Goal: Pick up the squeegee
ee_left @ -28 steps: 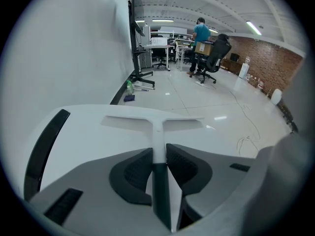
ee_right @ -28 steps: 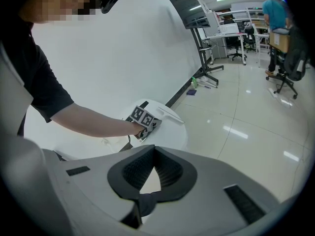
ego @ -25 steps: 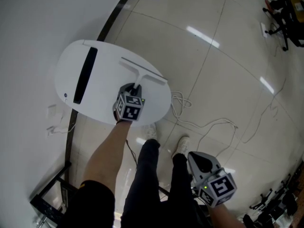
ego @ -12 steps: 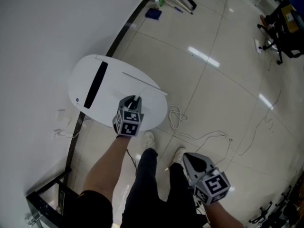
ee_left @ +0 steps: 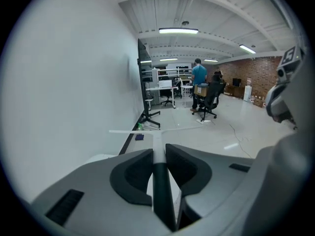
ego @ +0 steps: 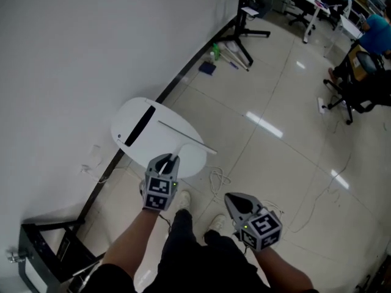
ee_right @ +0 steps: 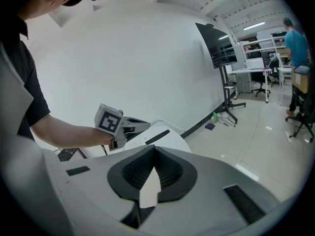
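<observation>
The squeegee (ego: 186, 137) has a long thin white blade and a dark handle. It hangs in the air above the white oval table (ego: 137, 152), blade pointing away from me. My left gripper (ego: 168, 159) is shut on its handle. In the left gripper view the black handle (ee_left: 160, 183) runs between the pads, with the blade (ee_left: 142, 131) crosswise ahead. My right gripper (ego: 235, 200) floats lower right, over the floor, jaws shut on nothing. The right gripper view shows its closed tips (ee_right: 154, 149) and, beyond them, the left gripper (ee_right: 129, 125) over the table (ee_right: 170, 132).
A black strip (ego: 139, 127) lies on the table by the white wall. White cable (ego: 221, 179) is looped on the floor beside it. A black stand base (ego: 244, 34) and small items (ego: 211, 58) sit along the wall; people at desks (ego: 366, 38) far right. Black frame (ego: 43, 249) lower left.
The left gripper has lifted the squeegee off the table and raised it high. The right gripper has risen too. The view now takes in more of the room.
</observation>
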A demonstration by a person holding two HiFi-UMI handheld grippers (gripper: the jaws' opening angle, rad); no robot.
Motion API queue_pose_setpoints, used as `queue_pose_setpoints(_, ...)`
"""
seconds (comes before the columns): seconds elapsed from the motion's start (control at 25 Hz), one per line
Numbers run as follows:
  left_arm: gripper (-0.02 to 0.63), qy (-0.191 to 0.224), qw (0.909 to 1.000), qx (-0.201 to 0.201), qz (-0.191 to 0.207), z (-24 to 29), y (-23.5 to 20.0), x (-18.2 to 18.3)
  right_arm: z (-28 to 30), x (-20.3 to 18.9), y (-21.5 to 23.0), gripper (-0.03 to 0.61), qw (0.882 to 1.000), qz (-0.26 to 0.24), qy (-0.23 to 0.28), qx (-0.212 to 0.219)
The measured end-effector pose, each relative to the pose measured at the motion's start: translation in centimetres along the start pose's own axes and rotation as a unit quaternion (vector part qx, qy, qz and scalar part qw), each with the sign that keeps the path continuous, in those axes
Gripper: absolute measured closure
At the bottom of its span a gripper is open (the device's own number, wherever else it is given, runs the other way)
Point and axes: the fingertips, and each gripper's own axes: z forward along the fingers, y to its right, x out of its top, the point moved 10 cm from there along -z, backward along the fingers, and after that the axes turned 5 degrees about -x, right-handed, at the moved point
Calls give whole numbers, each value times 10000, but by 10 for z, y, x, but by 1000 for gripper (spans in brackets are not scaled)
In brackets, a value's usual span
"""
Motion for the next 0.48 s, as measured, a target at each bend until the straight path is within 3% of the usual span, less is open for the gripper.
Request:
queue_pose_setpoints(0.24, 528, 598, 9976, 336, -97, -111, 42, 28, -44, 16, -10, 574, 9986, -411, 201, 278)
queue_pose_setpoints(0.48, 528, 937, 9948, 378, -109, -178, 54, 33, -55, 18, -35, 573, 9968, -604, 399, 324)
